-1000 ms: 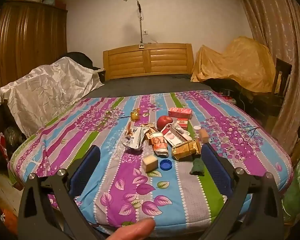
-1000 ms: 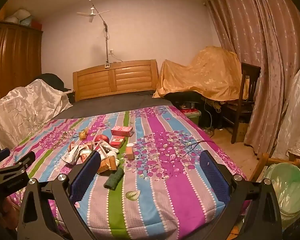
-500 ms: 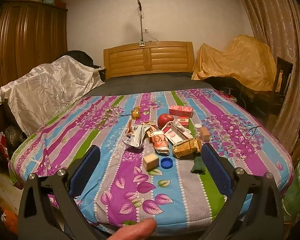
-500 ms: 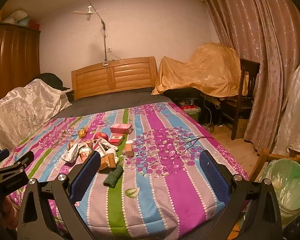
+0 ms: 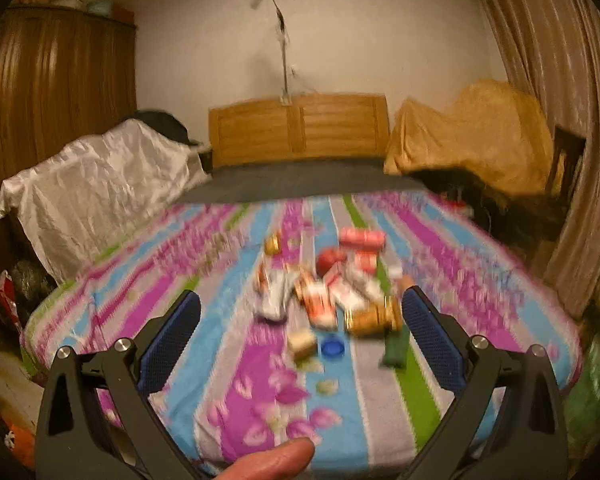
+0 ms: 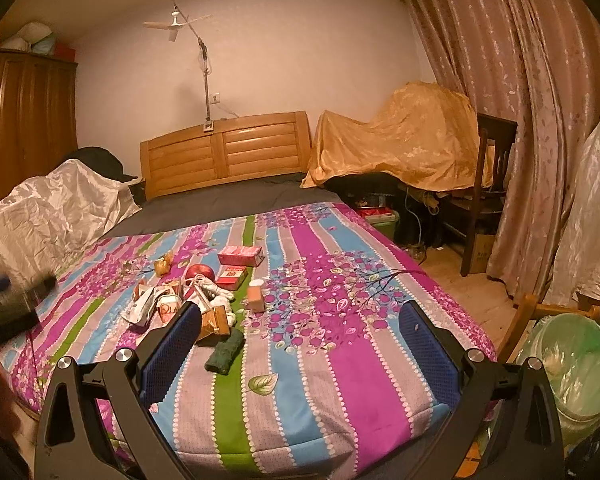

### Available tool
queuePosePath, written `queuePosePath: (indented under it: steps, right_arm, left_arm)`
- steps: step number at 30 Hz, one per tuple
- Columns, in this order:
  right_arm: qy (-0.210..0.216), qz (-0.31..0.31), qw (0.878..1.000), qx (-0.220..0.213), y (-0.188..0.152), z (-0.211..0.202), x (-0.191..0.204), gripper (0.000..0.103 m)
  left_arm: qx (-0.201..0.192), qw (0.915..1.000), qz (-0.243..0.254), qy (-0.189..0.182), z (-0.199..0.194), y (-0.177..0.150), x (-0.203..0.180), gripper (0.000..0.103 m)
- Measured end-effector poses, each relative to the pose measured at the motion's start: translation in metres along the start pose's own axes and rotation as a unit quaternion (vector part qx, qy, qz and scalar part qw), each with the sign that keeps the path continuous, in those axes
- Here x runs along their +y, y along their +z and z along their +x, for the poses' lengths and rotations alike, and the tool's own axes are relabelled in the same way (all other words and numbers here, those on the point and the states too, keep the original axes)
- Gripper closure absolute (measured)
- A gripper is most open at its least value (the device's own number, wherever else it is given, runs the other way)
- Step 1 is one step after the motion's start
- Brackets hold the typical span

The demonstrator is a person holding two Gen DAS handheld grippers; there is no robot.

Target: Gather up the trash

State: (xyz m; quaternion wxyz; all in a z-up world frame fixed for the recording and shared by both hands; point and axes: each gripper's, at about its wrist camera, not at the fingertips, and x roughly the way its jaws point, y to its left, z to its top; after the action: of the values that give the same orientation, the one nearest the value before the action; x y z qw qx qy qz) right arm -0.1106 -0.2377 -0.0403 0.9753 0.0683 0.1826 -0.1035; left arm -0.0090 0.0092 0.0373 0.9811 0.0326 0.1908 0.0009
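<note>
A pile of trash (image 5: 328, 292) lies on the striped bed cover (image 5: 236, 392): crumpled wrappers, a gold wrapper (image 5: 374, 318), red boxes (image 6: 240, 256), a red apple (image 6: 199, 271), a blue cap (image 5: 333, 347), a tan cube (image 5: 301, 342) and a dark green cloth (image 6: 225, 350). My left gripper (image 5: 300, 320) is open and empty, held in front of the pile; its view is blurred. My right gripper (image 6: 300, 336) is open and empty, to the right of the pile. The left gripper also shows at the left edge of the right wrist view (image 6: 8, 304).
A bin lined with a green bag (image 6: 572, 364) stands on the floor at the bed's right front corner, beside a wooden stool (image 6: 532, 312). A headboard (image 6: 224, 152), a covered heap (image 6: 400, 136), a chair (image 6: 488, 184) and curtains (image 6: 540, 100) lie beyond.
Both grippers have moved a little toward the bed and pile. The left wrist view has become motion-blurred. Both grippers stay open and empty.
</note>
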Motion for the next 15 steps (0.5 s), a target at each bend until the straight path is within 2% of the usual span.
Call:
queuePosePath:
  steps: [1,5,9,11,15]
  right_arm:
    - [0.0,0.0,1.0,-0.001,0.002,-0.001,0.0,0.004]
    - [0.001,-0.003,1.0,-0.011,0.012,-0.009,0.0,0.004]
    - [0.007,-0.005,1.0,-0.014,0.017,-0.015,0.004,0.004]
    - [0.009,-0.009,1.0,-0.013,0.018,-0.016,0.007,0.004]
    - [0.012,-0.015,1.0,-0.01,0.02,-0.019,0.012,0.004]
  left_arm:
    - [-0.01,1.0,0.0,0.001,-0.001,0.016,-0.002,0.006]
    - [-0.092,0.9955,-0.005,0.02,-0.047,0.077,0.005,0.006]
    - [-0.17,0.9848,-0.006,0.036,-0.096,0.104,0.011,0.006]
    - [-0.184,0.9822,-0.008,0.037,-0.106,0.118,0.006,0.006]
    - [-0.193,0.9805,-0.013,0.035,-0.115,0.121,0.007,0.006]
